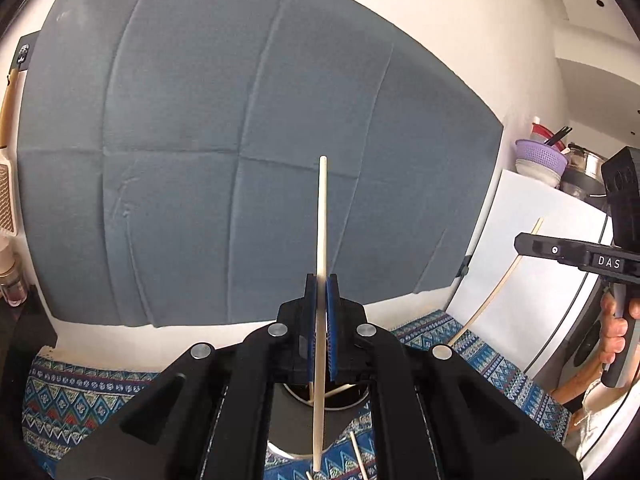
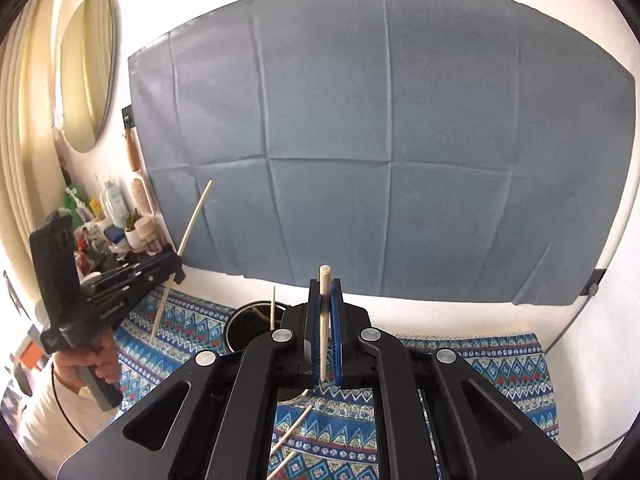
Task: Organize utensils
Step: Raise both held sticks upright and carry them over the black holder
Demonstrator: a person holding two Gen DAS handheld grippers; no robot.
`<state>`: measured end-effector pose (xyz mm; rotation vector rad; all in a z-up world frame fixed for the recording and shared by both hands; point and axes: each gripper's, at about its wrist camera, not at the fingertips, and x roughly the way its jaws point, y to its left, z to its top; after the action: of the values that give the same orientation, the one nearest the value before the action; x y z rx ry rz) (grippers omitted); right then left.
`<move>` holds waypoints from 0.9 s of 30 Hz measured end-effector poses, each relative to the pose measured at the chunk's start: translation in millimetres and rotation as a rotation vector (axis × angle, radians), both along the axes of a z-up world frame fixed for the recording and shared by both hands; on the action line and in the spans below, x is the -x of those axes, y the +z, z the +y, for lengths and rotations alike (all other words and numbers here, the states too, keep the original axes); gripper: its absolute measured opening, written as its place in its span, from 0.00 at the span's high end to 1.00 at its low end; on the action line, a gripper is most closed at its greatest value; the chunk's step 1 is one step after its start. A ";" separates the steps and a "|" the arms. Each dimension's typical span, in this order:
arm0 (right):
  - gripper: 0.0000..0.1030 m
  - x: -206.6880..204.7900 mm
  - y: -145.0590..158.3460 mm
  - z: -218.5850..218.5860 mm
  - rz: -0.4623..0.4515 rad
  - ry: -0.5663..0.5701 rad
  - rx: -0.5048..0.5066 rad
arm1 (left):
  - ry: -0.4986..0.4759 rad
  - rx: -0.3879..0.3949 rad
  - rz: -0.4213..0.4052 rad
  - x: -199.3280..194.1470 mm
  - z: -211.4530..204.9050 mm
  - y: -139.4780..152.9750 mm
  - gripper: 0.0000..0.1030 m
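Dark holder [image 2: 250, 326] half hidden behind hand-held gripper [image 2: 326, 304]

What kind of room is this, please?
Probably a lived-in home room: a round mirror on the wall, toiletry bottles on a shelf, stacked kitchen bowls, and a patterned tablecloth.

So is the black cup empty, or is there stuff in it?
Not empty. In the right wrist view the black cup stands on the patterned cloth with at least one thin wooden chopstick sticking up out of it.
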<state>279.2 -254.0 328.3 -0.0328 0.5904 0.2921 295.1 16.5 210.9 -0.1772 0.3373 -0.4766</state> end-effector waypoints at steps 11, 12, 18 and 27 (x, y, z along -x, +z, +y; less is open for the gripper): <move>0.96 -34.8 1.0 34.6 -0.003 0.068 -0.001 | 0.037 0.106 -0.121 -35.8 -14.6 -28.5 0.95; 0.96 -38.4 0.3 38.1 -0.002 0.073 0.000 | 0.025 0.116 -0.128 -38.8 -14.8 -31.1 0.95; 0.96 -55.6 -4.1 55.8 0.005 0.099 0.002 | 0.039 0.146 -0.227 -43.3 -14.7 -41.7 0.95; 0.96 -77.9 -36.4 66.1 0.065 0.114 0.000 | 0.035 0.158 -0.277 -45.7 -16.7 -70.8 0.95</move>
<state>357.1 -188.0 291.9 -0.0573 0.6538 0.4046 340.8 -0.1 140.2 -0.2670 0.0254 -0.4865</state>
